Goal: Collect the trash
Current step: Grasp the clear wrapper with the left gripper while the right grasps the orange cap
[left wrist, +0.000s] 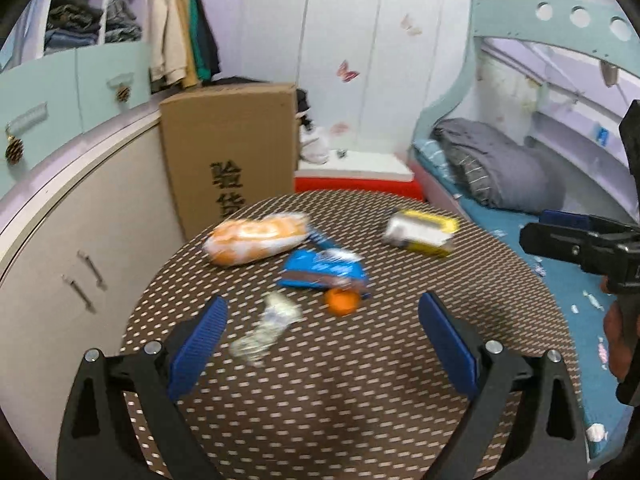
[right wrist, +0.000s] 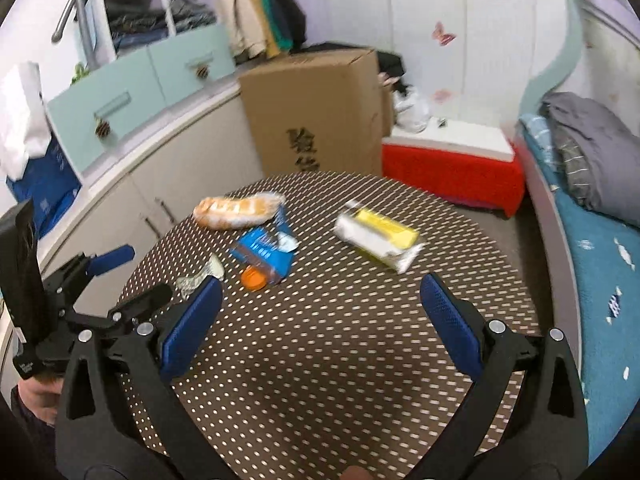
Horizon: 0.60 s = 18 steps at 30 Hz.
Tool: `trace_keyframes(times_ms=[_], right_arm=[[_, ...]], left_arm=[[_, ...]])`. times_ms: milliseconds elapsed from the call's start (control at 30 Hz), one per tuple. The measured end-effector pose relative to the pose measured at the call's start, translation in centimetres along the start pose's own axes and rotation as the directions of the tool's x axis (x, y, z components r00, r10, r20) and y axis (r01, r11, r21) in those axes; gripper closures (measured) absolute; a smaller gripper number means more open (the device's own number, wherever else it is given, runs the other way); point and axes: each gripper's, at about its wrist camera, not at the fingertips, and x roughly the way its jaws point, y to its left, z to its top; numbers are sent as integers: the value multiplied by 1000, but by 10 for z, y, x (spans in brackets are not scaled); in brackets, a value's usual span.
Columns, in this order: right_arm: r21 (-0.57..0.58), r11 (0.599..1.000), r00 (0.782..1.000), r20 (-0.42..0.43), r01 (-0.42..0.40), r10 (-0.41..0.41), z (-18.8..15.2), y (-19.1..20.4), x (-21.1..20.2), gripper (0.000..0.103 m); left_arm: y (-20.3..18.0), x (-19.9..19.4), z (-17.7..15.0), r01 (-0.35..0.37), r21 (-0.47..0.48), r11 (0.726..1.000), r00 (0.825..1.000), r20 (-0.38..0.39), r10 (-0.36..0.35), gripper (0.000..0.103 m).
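Left wrist view: the left gripper (left wrist: 322,336) hangs above the round brown table with a pale dotted cover (left wrist: 340,420), jaws spread wide and empty. The crumpled clear plastic wrapper (left wrist: 266,330) lies on the table just ahead, nearer the left blue finger pad (left wrist: 198,344). Beyond it sit a small orange round piece (left wrist: 341,302), touching or tucked under the torn blue snack packet (left wrist: 324,270); motion blur leaves that uncertain. Farther back are an orange-and-white bread bag (left wrist: 256,238) and a yellow-and-white carton wrapper (left wrist: 420,232), well apart. In the right wrist view the right gripper (right wrist: 320,316) is likewise spread and carrying nothing, with the carton wrapper ahead. No bin is visible. Judgement: the step in hand is an approach to a first pick. To do it well, centre the clear wrapper between the pads, descend until the tips nearly touch the cover, then close slowly so the thin film bunches rather than slides out.
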Motion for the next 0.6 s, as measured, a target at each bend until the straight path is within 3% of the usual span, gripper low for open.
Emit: trace_keyframes(times_ms=[233, 400, 500, 600], right_arm=[[-54, 997, 996, -75, -48, 44, -10, 27, 47, 6], [-67, 995, 990, -124, -74, 65, -17, 33, 73, 7], [-72, 993, 986, -146, -95, 83, -20, 37, 87, 17], [-78, 991, 981, -173, -107, 92, -23, 39, 100, 25]], left_arm=[[31, 31, -13, -39, 33, 999, 997, -66, 41, 9], [36, 55, -20, -24, 83, 996, 993, -115, 34, 9], [37, 69, -22, -16, 95, 995, 989, -142, 30, 10], [38, 82, -23, 8, 90, 996, 984, -180, 9, 30]])
